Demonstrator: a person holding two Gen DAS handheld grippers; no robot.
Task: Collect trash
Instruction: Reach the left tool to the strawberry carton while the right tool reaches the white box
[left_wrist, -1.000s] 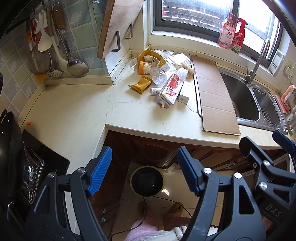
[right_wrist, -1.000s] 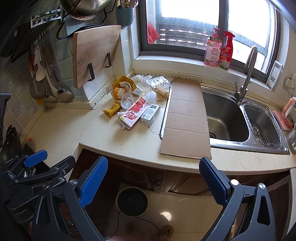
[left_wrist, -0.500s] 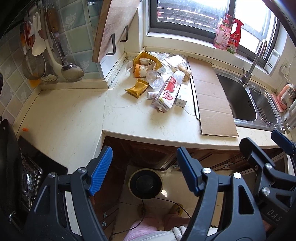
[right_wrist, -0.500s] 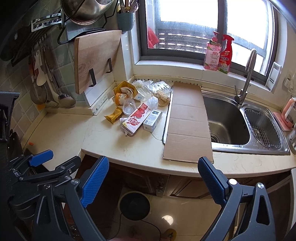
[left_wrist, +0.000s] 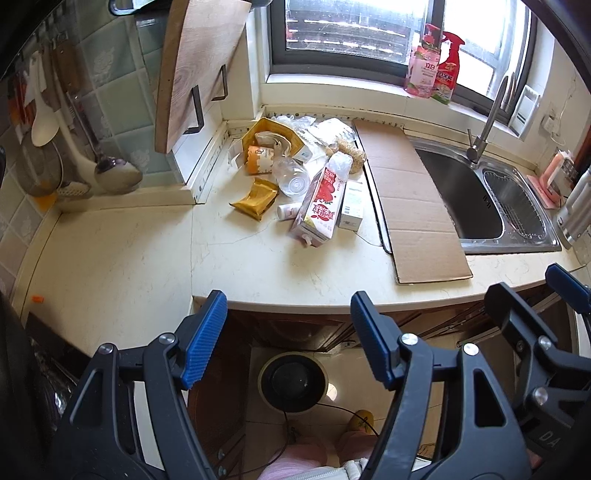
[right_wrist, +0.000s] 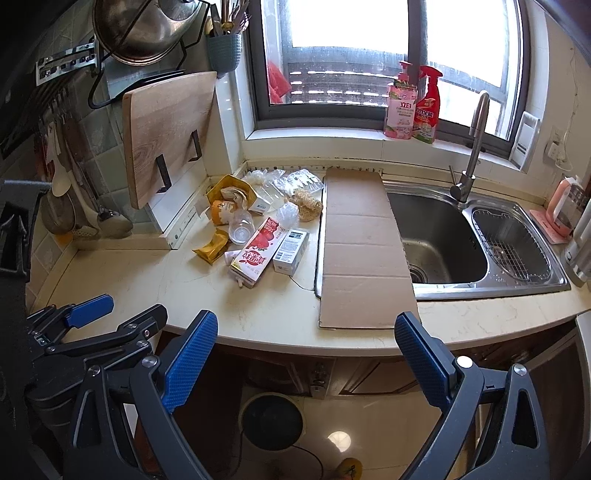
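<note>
The left gripper (left_wrist: 288, 332) now sits nearer the countertop (left_wrist: 258, 269) than a second ago: in the left wrist view the counter's front edge has dropped from above the fingertips to level with them, and the trash pile (left_wrist: 306, 177) has slid down the picture, towards the fingers. Its jaws stand slightly narrower than before, with nothing between them. In the right wrist view the counter edge (right_wrist: 295, 343) has likewise come down to meet the right gripper (right_wrist: 306, 350), whose wide, empty jaws now frame it, and the bin (right_wrist: 273, 421) under the counter shows lower.
</note>
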